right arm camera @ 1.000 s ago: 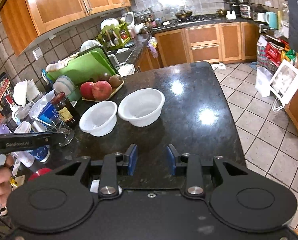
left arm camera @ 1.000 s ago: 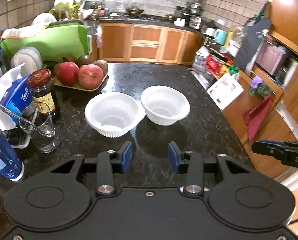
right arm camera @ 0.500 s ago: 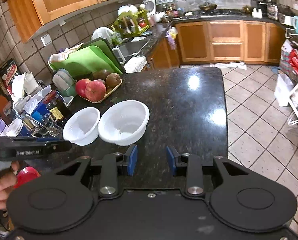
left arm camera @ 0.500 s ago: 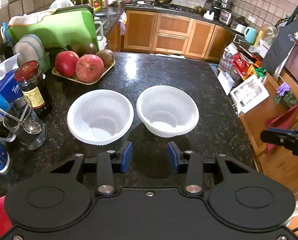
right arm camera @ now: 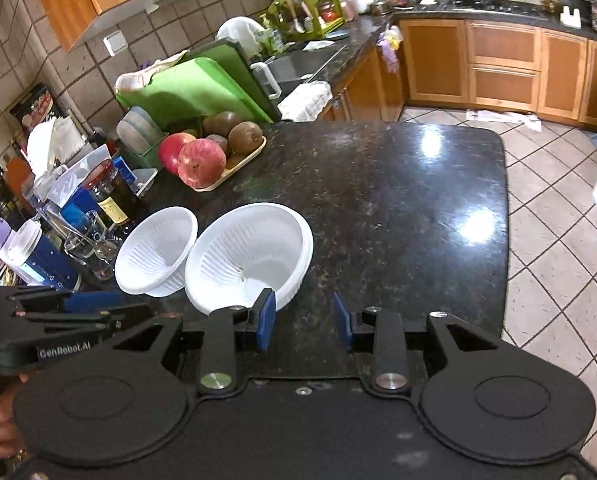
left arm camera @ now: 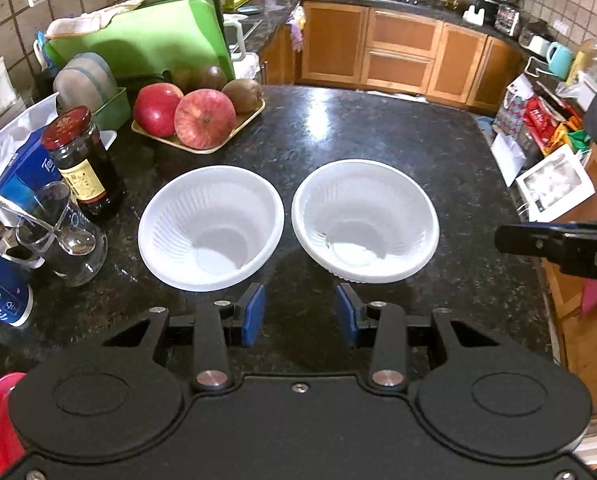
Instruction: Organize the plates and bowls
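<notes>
On the dark granite counter (left arm camera: 378, 128), seen from the left wrist, two white ribbed bowls stand side by side, their rims nearly touching: the left bowl (left arm camera: 211, 227) and the right bowl (left arm camera: 365, 220). Both are upright and hold nothing. The left gripper (left arm camera: 300, 314) hangs just short of them, its blue pads parted with only bare counter in the gap. A dark sauce jar (left arm camera: 80, 160) and a glass with a spoon (left arm camera: 64, 240) stand left of the bowls, and a tray of fruit (left arm camera: 202, 120) lies beyond them. The right gripper (left arm camera: 558, 242) juts in from the right edge, side-on, so its opening is unreadable from here.

From the right wrist, the same bowls sit at the counter's near left. The right gripper (right arm camera: 303, 322) has its jaws apart and empty, the left pad (right arm camera: 267, 318) overlapping the near rim of the right bowl (right arm camera: 250, 258) in the picture; contact cannot be judged. The left bowl (right arm camera: 156, 250) stands just beyond, and the left gripper (right arm camera: 78, 312) shows at the lower left edge.
</notes>
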A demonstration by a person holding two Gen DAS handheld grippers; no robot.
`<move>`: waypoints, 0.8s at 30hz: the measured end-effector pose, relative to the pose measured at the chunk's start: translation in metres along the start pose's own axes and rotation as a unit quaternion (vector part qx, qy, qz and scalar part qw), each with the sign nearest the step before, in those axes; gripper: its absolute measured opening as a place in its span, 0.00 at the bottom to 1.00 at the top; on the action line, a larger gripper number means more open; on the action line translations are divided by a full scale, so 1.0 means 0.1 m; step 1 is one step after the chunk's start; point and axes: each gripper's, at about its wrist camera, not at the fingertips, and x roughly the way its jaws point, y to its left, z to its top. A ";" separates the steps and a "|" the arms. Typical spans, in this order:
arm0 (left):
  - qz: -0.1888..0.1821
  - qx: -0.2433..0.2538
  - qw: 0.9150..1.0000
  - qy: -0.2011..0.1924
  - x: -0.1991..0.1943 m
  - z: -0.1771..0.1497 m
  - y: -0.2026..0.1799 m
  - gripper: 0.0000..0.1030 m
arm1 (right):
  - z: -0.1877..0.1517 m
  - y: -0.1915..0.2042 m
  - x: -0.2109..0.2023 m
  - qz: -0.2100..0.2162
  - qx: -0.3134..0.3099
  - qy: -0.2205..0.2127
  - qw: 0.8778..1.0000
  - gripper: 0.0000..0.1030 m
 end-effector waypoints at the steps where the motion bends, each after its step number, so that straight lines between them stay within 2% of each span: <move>1: 0.003 -0.001 1.000 0.002 0.01 0.00 -0.01 0.47 | 0.02 0.00 0.04 0.002 -0.003 0.002 1.000 0.33; 9: 0.023 -0.004 1.000 0.014 0.11 0.05 -0.07 0.47 | 0.11 -0.05 0.22 0.018 -0.015 0.020 1.000 0.33; 24: 0.030 -0.011 0.999 0.034 0.33 0.21 -0.13 0.47 | 0.27 -0.11 0.42 0.022 -0.023 0.028 0.999 0.33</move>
